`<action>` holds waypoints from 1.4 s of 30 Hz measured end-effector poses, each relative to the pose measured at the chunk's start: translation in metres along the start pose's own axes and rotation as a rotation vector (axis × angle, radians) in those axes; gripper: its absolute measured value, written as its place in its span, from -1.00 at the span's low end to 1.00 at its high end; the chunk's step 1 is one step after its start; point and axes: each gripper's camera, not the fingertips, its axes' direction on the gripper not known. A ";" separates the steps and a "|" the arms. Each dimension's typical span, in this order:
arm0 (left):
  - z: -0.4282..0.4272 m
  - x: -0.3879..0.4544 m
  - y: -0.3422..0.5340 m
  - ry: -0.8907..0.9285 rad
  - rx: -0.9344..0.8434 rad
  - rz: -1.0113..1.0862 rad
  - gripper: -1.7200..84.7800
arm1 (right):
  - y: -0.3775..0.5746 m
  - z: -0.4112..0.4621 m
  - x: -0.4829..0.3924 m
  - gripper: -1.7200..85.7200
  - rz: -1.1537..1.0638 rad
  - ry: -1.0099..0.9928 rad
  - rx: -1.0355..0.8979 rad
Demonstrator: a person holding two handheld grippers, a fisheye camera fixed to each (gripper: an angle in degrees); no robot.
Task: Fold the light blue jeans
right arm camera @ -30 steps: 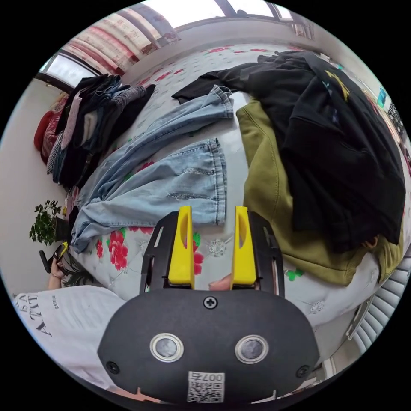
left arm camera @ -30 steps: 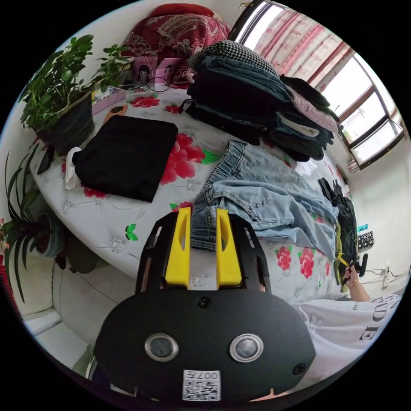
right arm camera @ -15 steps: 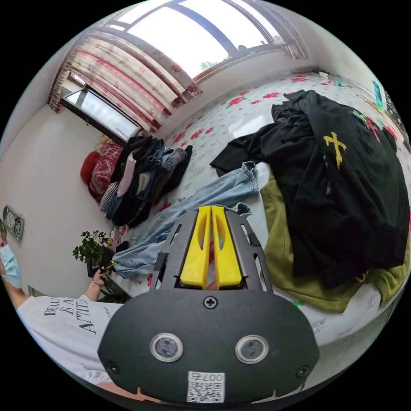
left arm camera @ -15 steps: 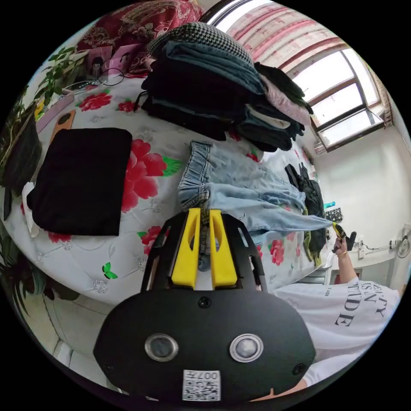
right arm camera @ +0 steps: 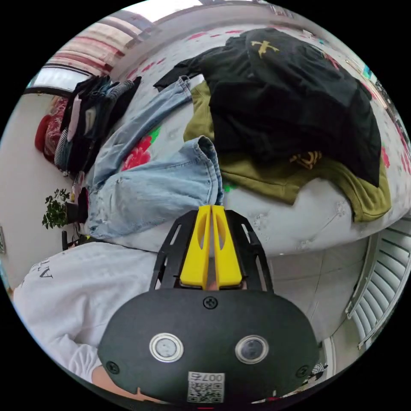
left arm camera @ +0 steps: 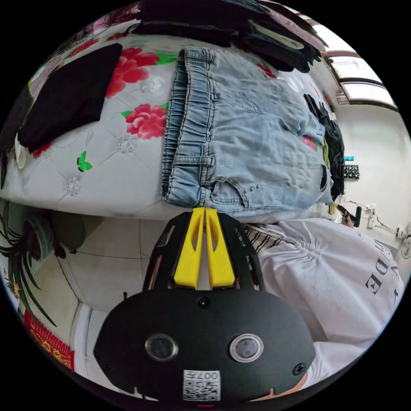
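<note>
Flowered bedding (left arm camera: 107, 180) covered the bed where everything was laid out, with bare tiled floor below its edge; closest in the left gripper view, the left gripper (left arm camera: 204, 210) was seen with its yellow jaws drawn together, tips at the near waist corner of the light blue jeans (left arm camera: 239, 141); a pinch on the denim edge looked likely, though the actual contact was hidden, so it couldn't be called for sure; same story in the right gripper view, where the right gripper (right arm camera: 211, 208) was closed up at the hem of the near leg (right arm camera: 171, 188), grip not clearly shown.

Progress-wise, barely anything was done, judging by the lie of things; the jeans were spread flat along the bed's near edge, waistband smoothed out, but the far leg (right arm camera: 141, 128) was splayed away from the near one, so no fold had been made yet; legs still needed bringing together, then folding over.

Further back, an olive top (right arm camera: 274, 180) under a black garment (right arm camera: 291, 98) was heaped by the hems; a stack of folded clothes (left arm camera: 239, 25) and a folded black piece (left arm camera: 68, 94) were parked beyond.
</note>
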 end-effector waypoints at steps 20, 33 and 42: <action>-0.059 0.027 -0.045 -0.063 0.333 -0.052 -0.83 | -0.043 -0.021 -0.097 -0.85 -0.070 0.069 0.298; -0.085 0.032 -0.239 -0.160 0.371 -0.034 -0.76 | -0.253 0.014 -0.253 -0.81 -0.300 0.157 0.259; -0.023 0.035 -0.350 -0.239 0.103 0.035 -0.66 | -0.397 0.091 -0.283 -0.75 -0.317 0.369 0.029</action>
